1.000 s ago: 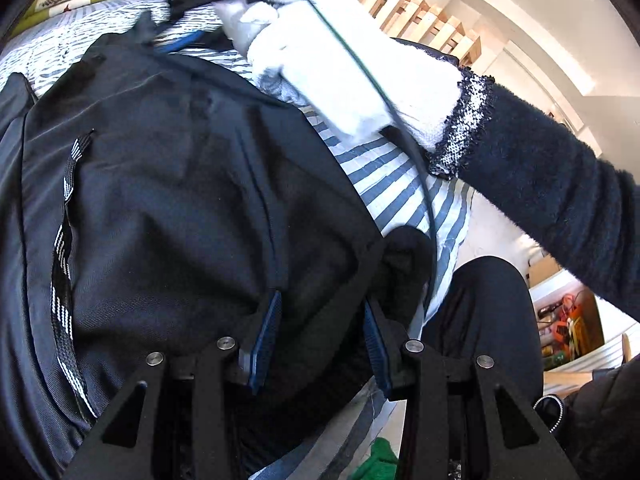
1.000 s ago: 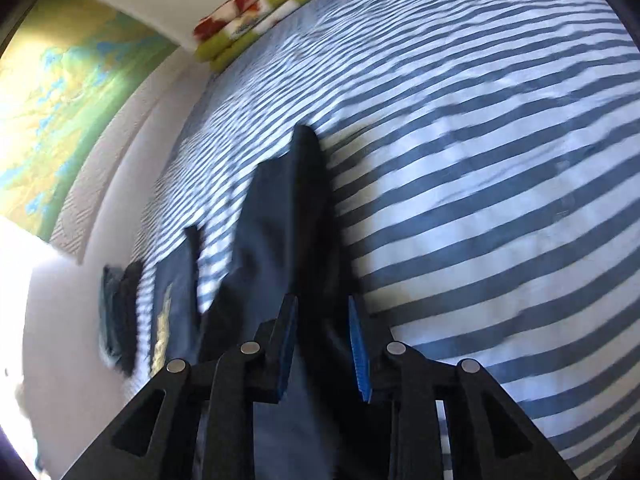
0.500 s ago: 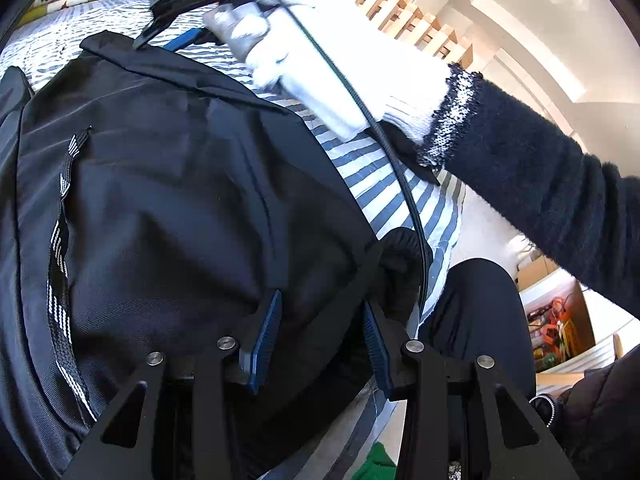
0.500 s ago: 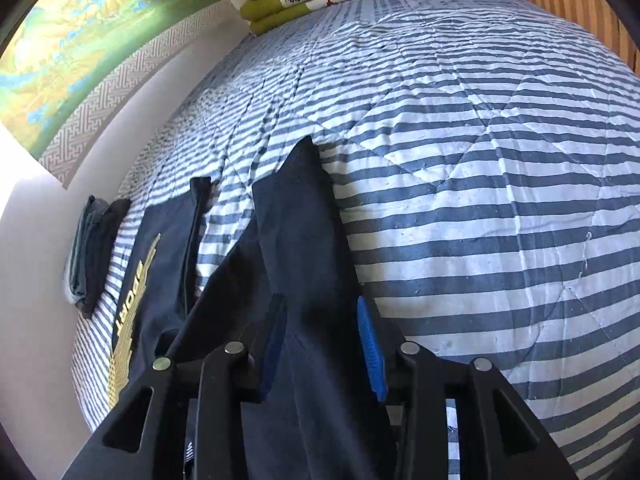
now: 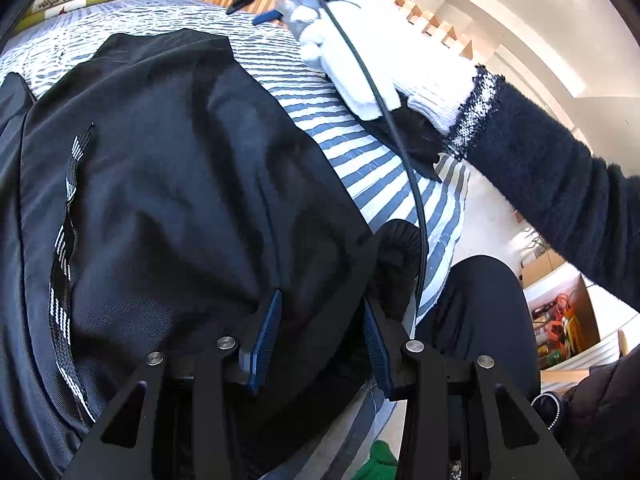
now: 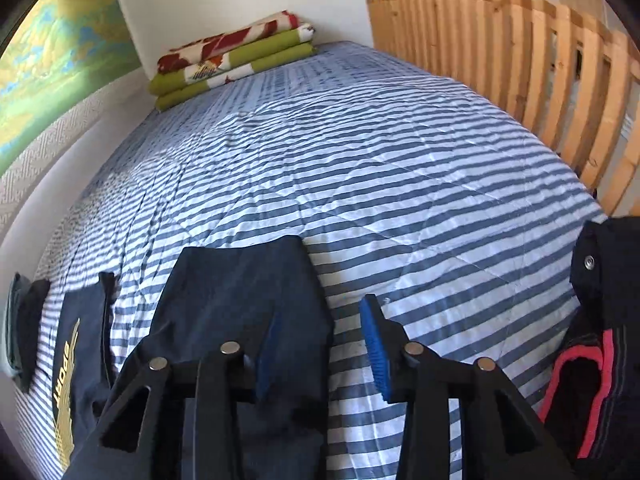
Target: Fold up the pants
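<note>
Black pants [image 5: 160, 200] lie spread on the striped bedspread [image 5: 360, 152], and a black-and-white drawstring [image 5: 64, 240] runs along their left side. My left gripper [image 5: 320, 340] stands open low over the waist end, with black fabric lying between its blue pads. In the right wrist view the pant leg end [image 6: 240, 280] lies flat on the bedspread [image 6: 360, 160]. My right gripper [image 6: 320, 344] is open just above it: the left pad is over the fabric edge and the right pad over the stripes. A white-gloved hand [image 5: 380, 64] holds that right gripper [image 5: 260, 8] at the far end.
A folded green and red blanket stack [image 6: 232, 64] sits at the bed's far end. A wooden slatted rail [image 6: 520, 80] runs along the right. A dark shirt with gold lettering [image 6: 76, 344] lies left, and a black garment with red trim [image 6: 592, 360] right. A person's leg [image 5: 472, 300] stands beside the bed.
My right gripper has opened, let go of the pant leg and tilted up, so more of the bed shows. The left gripper has stayed where it was.
</note>
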